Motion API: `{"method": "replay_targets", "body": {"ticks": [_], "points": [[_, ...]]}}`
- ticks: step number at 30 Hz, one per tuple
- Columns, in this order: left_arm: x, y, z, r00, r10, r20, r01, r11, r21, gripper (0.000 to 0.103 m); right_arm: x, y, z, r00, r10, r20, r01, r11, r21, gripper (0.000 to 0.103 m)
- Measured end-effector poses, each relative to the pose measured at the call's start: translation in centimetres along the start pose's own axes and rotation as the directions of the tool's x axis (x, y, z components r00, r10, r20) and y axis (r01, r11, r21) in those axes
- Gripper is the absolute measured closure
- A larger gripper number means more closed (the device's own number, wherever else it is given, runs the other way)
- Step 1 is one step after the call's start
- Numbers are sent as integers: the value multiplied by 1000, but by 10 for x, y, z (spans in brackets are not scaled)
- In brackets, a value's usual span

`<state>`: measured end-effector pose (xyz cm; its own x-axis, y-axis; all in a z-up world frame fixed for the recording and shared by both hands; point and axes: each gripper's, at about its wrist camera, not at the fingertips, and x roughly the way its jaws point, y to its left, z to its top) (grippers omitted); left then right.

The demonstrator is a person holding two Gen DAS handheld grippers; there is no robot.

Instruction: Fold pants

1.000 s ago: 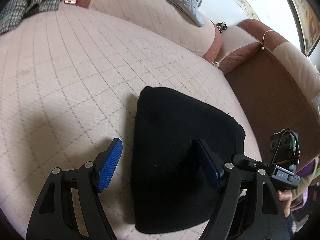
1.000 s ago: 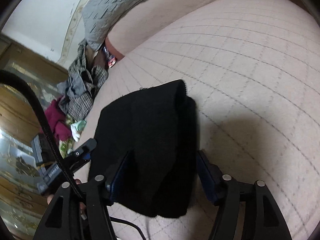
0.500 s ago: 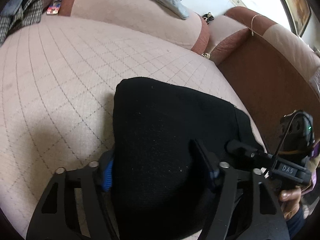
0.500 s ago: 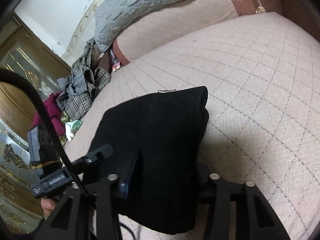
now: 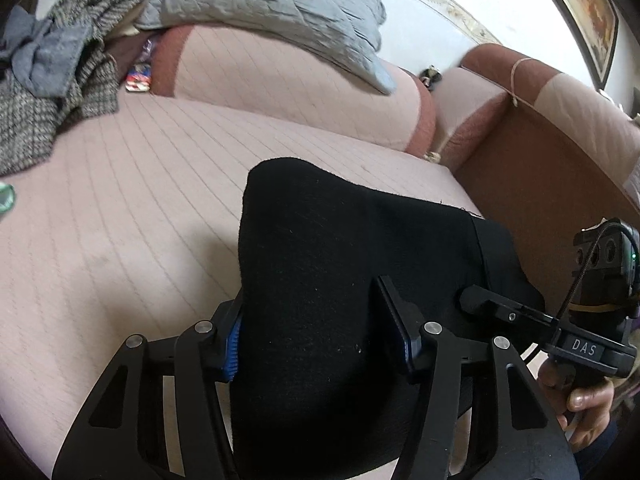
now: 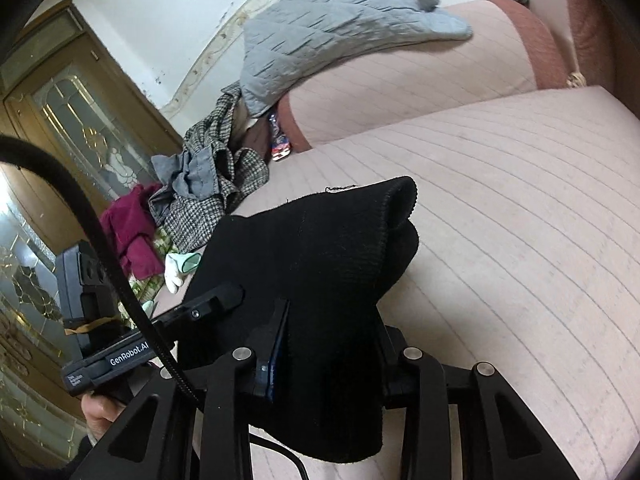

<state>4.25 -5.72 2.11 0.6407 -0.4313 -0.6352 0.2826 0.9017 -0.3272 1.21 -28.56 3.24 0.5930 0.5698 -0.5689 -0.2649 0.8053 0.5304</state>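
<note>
The black pants (image 5: 340,248) are a folded bundle, raised off the pink quilted sofa seat (image 5: 120,208). My left gripper (image 5: 316,332) is shut on the bundle's near left edge, its blue pads pressed into the cloth. My right gripper (image 6: 328,344) is shut on the near right edge of the pants (image 6: 320,248), the cloth draped over its right finger. Each gripper shows in the other's view, the right gripper (image 5: 532,312) at the bundle's right and the left gripper (image 6: 200,308) at its left.
A grey quilted blanket (image 5: 272,12) lies over the sofa back. A pile of checked and grey clothes (image 5: 48,92) sits at the far left of the seat, with maroon cloth (image 6: 128,236) beyond. A brown armrest (image 5: 540,168) bounds the right. A wooden glass door (image 6: 80,120) stands left.
Both grippers closed on the near edge of the folded pants and lifted it; the views tilted up, showing more of the sofa back and the room.
</note>
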Motion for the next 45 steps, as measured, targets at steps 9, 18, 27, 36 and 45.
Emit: {"method": "replay_targets", "body": {"ticks": [9,18,27,36,45], "points": [[11,35,16,999,49,6,-49,999,-25,47,43,15,18,999,25,-20,-25,1000,2,70],[51,61,5,994,83,-74,-87,995,-45,47,84,-6,16,996,9,-89,-5,999,41,69],[52,80,3,995,46,-84,-59,987,-152,27,82,-19,9,994,-36,-105,38,999,22,62],[1,49,9,983,179,46,-175,982,-73,27,21,28,14,987,-148,55,155,974,-168,62],[16,28,-14,968,252,-14,-252,968,1,27,50,47,-3,982,-187,-18,176,950,-257,62]]}}
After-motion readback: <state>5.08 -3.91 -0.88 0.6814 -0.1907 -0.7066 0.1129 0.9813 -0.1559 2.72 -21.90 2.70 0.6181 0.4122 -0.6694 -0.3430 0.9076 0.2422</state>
